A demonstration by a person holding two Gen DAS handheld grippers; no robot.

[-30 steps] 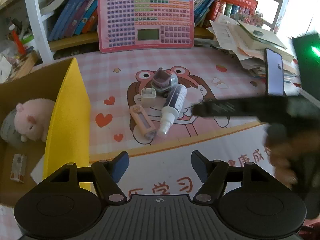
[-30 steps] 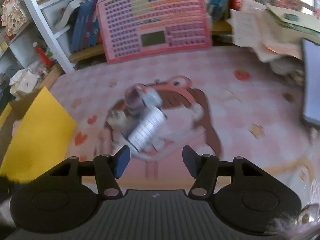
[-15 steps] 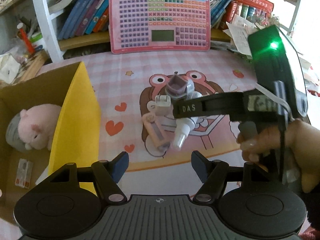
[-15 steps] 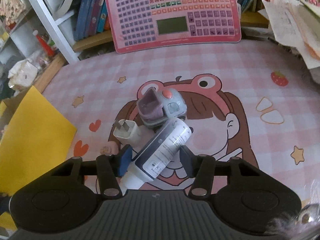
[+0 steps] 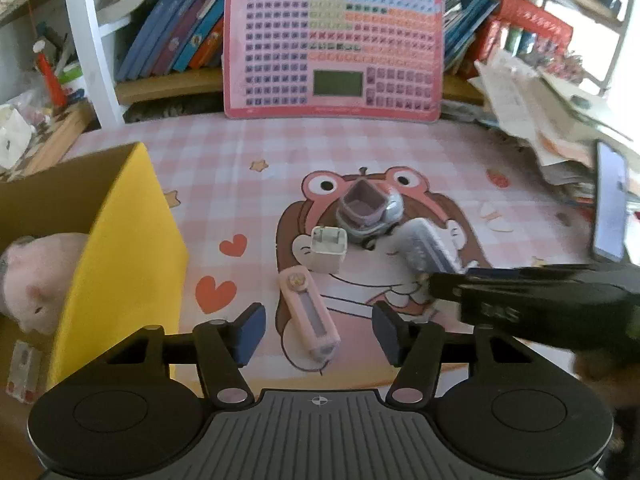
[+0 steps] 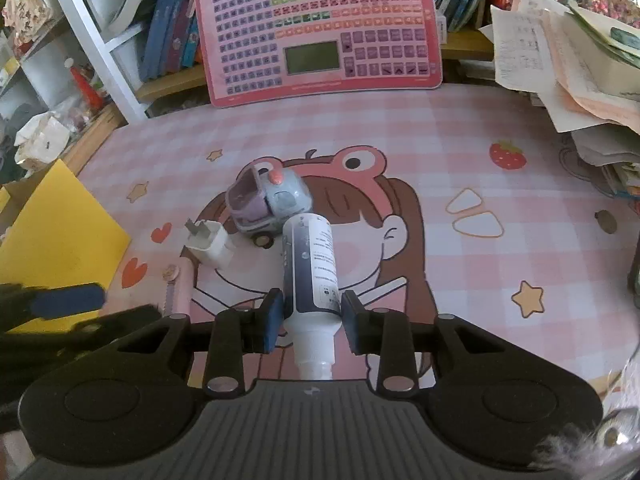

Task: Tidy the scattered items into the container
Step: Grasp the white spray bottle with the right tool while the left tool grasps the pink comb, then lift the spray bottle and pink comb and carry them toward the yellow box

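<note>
White spray bottle [image 6: 311, 276] lies mid-tabletop [image 6: 500, 152], long axis along the right tongs [image 6: 309, 320], nozzle toward the wrist, pads clamped on it; left tongs [image 5: 318, 330], half wide and closing, straddle the pink case [image 5: 310, 314], cardboard box [image 5: 132, 240] at the left edge.

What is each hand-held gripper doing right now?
Left hand-held gripper: closing around the pink case, not gripping yet.
Right hand-held gripper: shut on the white bottle.
</note>
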